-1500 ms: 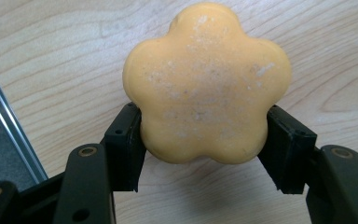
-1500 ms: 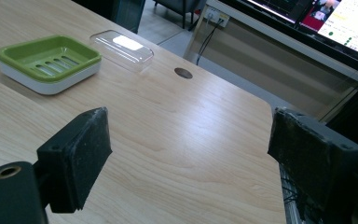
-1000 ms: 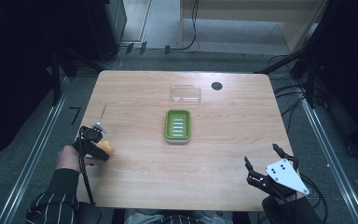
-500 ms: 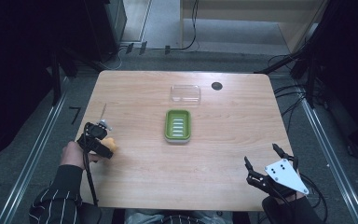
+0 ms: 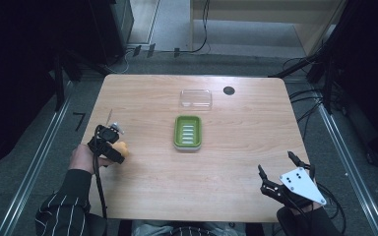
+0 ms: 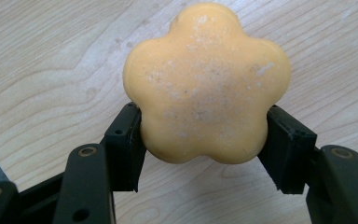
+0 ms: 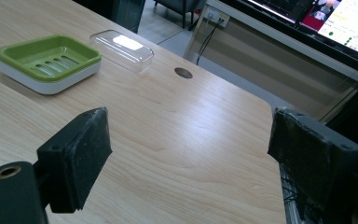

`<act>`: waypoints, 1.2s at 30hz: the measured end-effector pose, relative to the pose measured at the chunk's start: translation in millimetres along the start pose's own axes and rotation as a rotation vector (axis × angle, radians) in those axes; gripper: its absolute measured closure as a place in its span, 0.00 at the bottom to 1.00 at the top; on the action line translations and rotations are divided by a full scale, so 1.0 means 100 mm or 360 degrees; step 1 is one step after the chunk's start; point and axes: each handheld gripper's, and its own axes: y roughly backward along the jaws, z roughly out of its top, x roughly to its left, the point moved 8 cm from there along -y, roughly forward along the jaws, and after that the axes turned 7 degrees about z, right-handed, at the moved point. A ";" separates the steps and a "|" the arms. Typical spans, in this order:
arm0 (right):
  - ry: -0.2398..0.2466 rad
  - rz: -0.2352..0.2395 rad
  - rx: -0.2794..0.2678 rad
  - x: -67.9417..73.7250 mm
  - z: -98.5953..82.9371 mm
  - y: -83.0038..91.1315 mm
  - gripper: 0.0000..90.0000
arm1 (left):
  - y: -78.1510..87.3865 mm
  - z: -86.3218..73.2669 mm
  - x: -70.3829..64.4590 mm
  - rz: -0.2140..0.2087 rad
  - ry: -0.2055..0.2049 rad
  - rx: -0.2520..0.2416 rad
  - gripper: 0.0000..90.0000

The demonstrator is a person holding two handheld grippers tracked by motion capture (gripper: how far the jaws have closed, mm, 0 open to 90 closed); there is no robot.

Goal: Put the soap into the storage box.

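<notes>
Gripping the flower-shaped orange soap in the left gripper jaws, lower left of the high view, just above the tabletop. Probably carrying it next to the green soap dish mid-frame. Right gripper idling, jaws wide apart.

A light wooden table with rounded corners stands on a grey floor, its grain running lengthwise under even light. Near its middle sits a green soap dish on a white base, its slotted tray bare, and just beyond it, toward the far edge, lies a clear plastic lid, apart from the dish. A small dark round cable hole marks the tabletop just beside the lid, on the side away from the table's left edge.
</notes>
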 end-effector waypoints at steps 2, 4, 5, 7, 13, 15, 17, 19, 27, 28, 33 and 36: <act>0.0000 0.0000 0.0000 0.00 0.00 0.00 0.15 | 0.00 0.02 -0.01 0.0001 -0.0005 -0.0006 0.44; 0.0000 0.0001 -0.0002 0.00 0.00 0.00 0.15 | 0.01 0.04 -0.02 0.0003 -0.0023 -0.0003 0.44; 0.0000 0.0005 -0.0001 0.00 0.00 0.00 0.15 | 0.01 0.05 -0.02 0.0004 -0.0022 -0.0002 0.44; 0.0000 0.0001 -0.0001 0.00 0.00 0.00 0.15 | 0.01 0.07 -0.03 0.0001 -0.0029 -0.0007 0.44; 0.0001 0.0002 -0.0003 0.00 0.00 0.00 0.15 | 0.01 0.15 -0.07 0.0004 -0.0077 -0.0003 0.44; -0.0001 0.0001 -0.0003 0.00 0.00 0.00 0.15 | 0.02 0.18 -0.08 0.0005 -0.0085 -0.0008 0.44; 0.0001 0.0001 -0.0003 0.00 0.00 0.00 0.15 | 0.03 0.21 -0.09 0.0000 -0.0106 -0.0002 0.44; 0.0000 0.0003 -0.0002 0.00 0.00 0.00 0.15 | 0.03 0.24 -0.11 0.0007 -0.0109 -0.0017 0.44; -0.0005 0.0003 -0.0001 0.00 0.00 0.00 0.15 | 0.04 0.36 -0.16 0.0001 -0.0169 -0.0021 0.44; -0.0006 0.0005 0.0002 0.00 0.00 0.00 0.15 | 0.05 0.37 -0.16 0.0010 -0.0179 -0.0015 0.44; -0.0004 0.0003 0.0000 0.00 0.00 0.00 0.15 | 0.05 0.45 -0.19 0.0005 -0.0206 -0.0025 0.44; -0.0002 0.0003 0.0000 0.00 0.00 0.00 0.15 | 0.06 0.51 -0.22 -0.0023 -0.0223 -0.0033 0.44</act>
